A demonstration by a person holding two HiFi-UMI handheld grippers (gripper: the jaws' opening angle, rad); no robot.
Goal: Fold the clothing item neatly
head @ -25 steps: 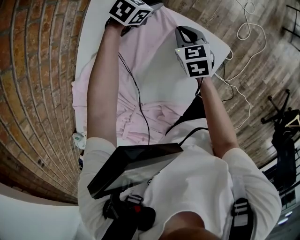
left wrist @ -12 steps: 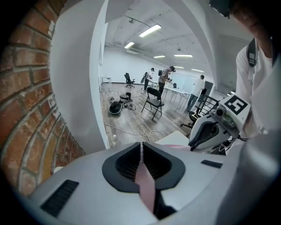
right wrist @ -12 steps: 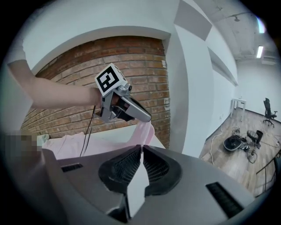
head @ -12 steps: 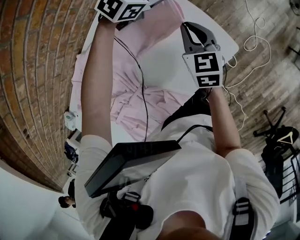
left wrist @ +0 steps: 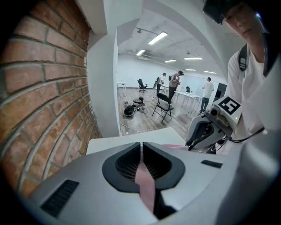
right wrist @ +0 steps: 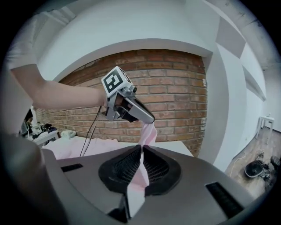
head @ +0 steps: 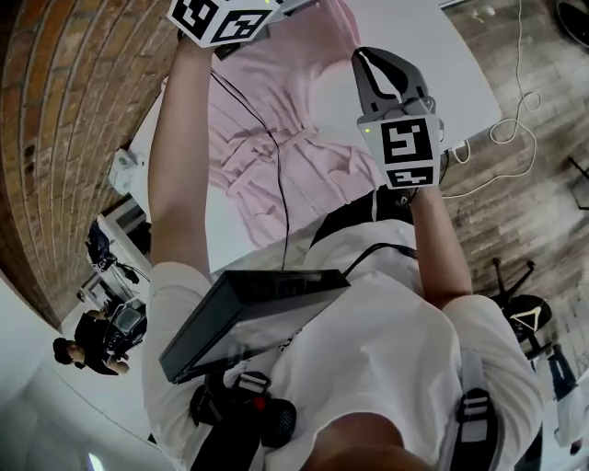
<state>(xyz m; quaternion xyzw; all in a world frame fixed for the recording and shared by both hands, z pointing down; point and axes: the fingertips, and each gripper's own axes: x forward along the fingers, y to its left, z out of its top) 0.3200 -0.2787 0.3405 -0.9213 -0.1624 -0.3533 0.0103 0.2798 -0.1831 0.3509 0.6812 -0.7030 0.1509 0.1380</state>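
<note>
A pale pink garment [head: 276, 147] hangs by its top edge above a white table [head: 414, 37], its lower part crumpled near the person's body. My left gripper [head: 293, 5] is at the top of the head view. In the left gripper view it [left wrist: 141, 149] is shut on a strip of the pink cloth [left wrist: 145, 182]. My right gripper [head: 366, 57] is held up to the right of it. That gripper [right wrist: 142, 151] is shut on another fold of the cloth [right wrist: 139, 178]. Between the two, the cloth [right wrist: 149, 132] stretches from the left gripper [right wrist: 147, 118].
A brick wall [head: 55, 110] runs along the table's left side. Cables [head: 502, 101] lie on the wooden floor at the right. A black folding chair [left wrist: 163, 105] and several people stand far off in the room. A small side table with clutter [head: 120, 170] is at the left.
Both grippers have risen and moved away from the person's body with the garment's edge in them. More of the pink cloth now hangs off the table.
</note>
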